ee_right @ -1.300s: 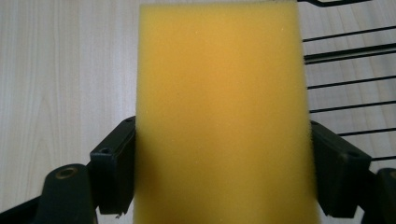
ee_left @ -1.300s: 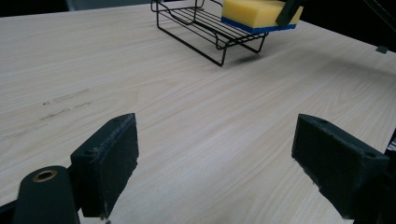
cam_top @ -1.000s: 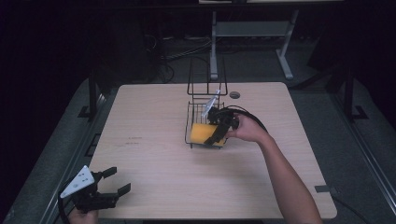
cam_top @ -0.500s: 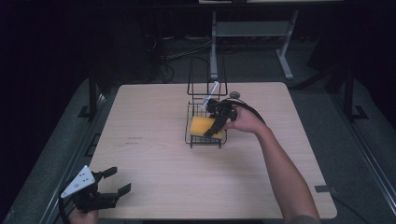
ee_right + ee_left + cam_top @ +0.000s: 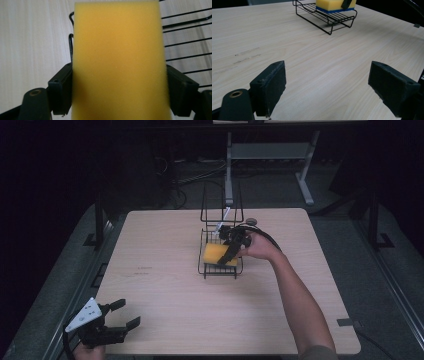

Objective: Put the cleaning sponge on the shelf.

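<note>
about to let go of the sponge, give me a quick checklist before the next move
1. Right gripper clamped on sponge: ok, a jaw on each side.
2. Sponge over wire rack: ok.
3. Sponge resting flat on the rack wires: cannot tell.
4. Left gripper out of the way: ok, open at the table near edge.
5. Table around the rack free of clutter: ok.

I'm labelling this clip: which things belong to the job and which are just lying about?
In the job:
sponge
wire rack
right tool, shut on the sponge

Lying about:
left tool, open at the table's near edge
small round thing behind the rack
</note>
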Tool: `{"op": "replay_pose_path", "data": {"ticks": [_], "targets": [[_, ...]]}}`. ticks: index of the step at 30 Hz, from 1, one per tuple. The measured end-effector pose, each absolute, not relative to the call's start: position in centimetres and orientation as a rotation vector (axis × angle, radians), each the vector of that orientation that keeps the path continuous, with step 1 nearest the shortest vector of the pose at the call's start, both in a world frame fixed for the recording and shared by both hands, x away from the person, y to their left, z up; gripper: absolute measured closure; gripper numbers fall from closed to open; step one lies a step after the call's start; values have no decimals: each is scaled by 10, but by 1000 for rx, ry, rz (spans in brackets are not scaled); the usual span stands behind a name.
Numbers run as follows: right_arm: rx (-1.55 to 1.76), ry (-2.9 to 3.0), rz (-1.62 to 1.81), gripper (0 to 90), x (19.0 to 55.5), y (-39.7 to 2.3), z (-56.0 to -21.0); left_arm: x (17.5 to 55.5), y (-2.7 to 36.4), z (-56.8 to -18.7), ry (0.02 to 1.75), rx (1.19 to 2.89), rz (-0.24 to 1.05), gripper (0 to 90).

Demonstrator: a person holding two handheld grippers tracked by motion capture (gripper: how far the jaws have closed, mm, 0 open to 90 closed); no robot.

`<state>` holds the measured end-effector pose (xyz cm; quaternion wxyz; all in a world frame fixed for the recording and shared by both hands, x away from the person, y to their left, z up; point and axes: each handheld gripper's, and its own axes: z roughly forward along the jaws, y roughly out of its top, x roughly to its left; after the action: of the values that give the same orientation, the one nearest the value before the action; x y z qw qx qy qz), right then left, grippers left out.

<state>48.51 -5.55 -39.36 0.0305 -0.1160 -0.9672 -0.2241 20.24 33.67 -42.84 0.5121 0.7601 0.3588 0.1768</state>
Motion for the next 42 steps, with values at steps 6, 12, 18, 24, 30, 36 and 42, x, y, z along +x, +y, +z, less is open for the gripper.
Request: {"op": "replay_pose_path", "data": {"ticks": [6, 12, 18, 24, 30, 36, 42], "targets": [[-350, -2976, -680, 211, 487, -52, -400, 201, 338, -428, 870, 1826, 428, 141], [-359, -3001, -677, 208, 486, -51, -404, 201, 337, -429, 867, 1828, 426, 141], [-385, -2996, -740, 179, 483, -52, -401, 200, 337, -428, 864, 1826, 427, 141], [-429, -2976, -768, 158, 482, -59, -401, 202, 335, -429, 858, 1839, 424, 140], [-430, -2969, -799, 155, 480, -62, -396, 201, 334, -428, 858, 1838, 426, 140], [-430, -2965, -821, 152, 477, -63, -393, 201, 334, -428, 856, 1838, 426, 140], [-455, -2947, -871, 152, 474, -69, -394, 201, 333, -428, 853, 1841, 425, 141]]}}
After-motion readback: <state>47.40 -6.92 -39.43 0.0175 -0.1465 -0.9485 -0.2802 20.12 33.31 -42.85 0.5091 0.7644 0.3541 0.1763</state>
